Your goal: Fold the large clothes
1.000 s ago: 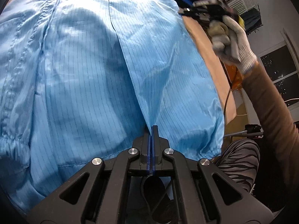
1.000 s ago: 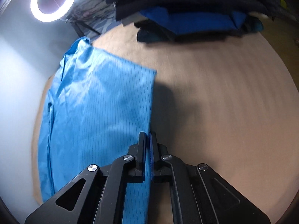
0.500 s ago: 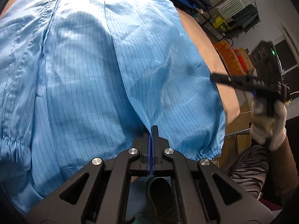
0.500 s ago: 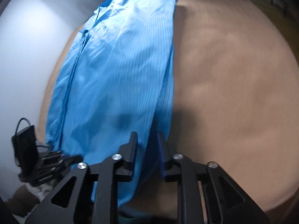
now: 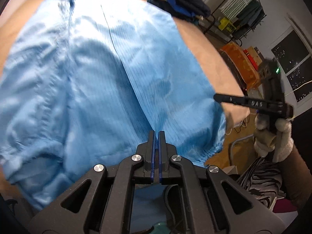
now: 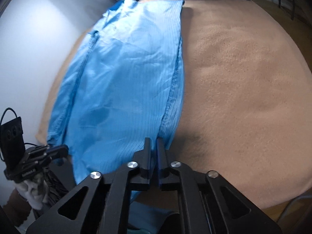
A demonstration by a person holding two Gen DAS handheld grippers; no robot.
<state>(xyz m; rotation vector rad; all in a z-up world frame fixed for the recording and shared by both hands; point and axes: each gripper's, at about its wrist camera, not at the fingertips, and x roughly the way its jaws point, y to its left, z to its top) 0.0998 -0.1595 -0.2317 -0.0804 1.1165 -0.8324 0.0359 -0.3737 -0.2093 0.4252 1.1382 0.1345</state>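
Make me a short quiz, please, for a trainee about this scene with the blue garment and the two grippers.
1. True or false: the blue garment hangs from a rack.
2. What lies at the far end of the beige surface? A) a pile of dark clothes B) a basket
3. Which gripper is fully shut?

Key:
1. False; it lies spread on the surface.
2. A; the pile.
3. The left gripper; the right gripper shows a narrow gap.
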